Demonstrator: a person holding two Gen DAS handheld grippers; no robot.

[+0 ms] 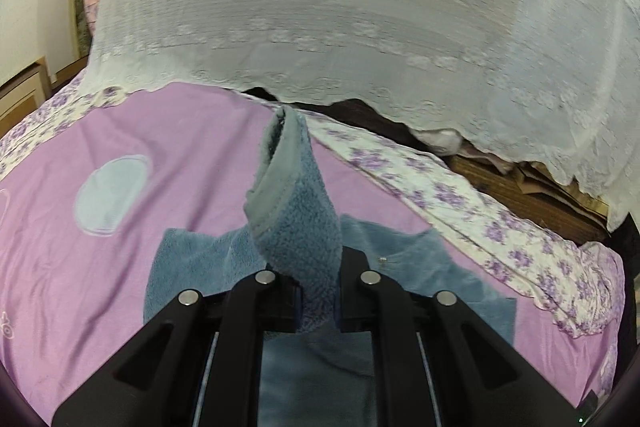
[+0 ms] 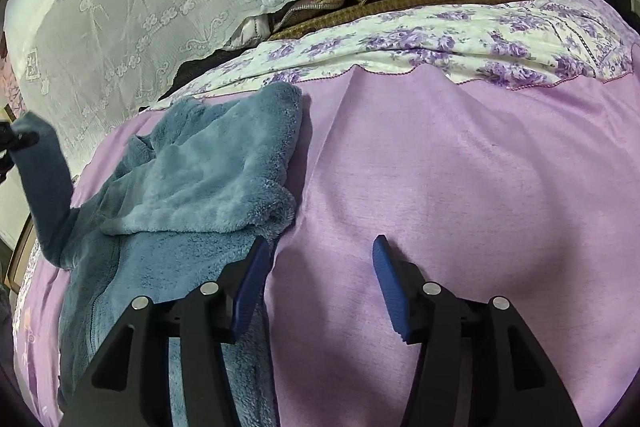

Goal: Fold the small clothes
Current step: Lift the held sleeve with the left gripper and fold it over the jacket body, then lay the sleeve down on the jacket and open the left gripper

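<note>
Left gripper (image 1: 318, 301): jaws were closed tight on a strip of the blue fleece garment (image 1: 296, 227), which was lifted above the rest.
Right gripper (image 2: 320, 283): jaws were parted, nothing between them; its left pad (image 2: 250, 287) was seen at the garment's edge.
Garment: was spread on the purple bedsheet (image 2: 460, 187), partly folded over itself.
Background: a white lace cloth (image 1: 340, 7) was hung behind.
</note>
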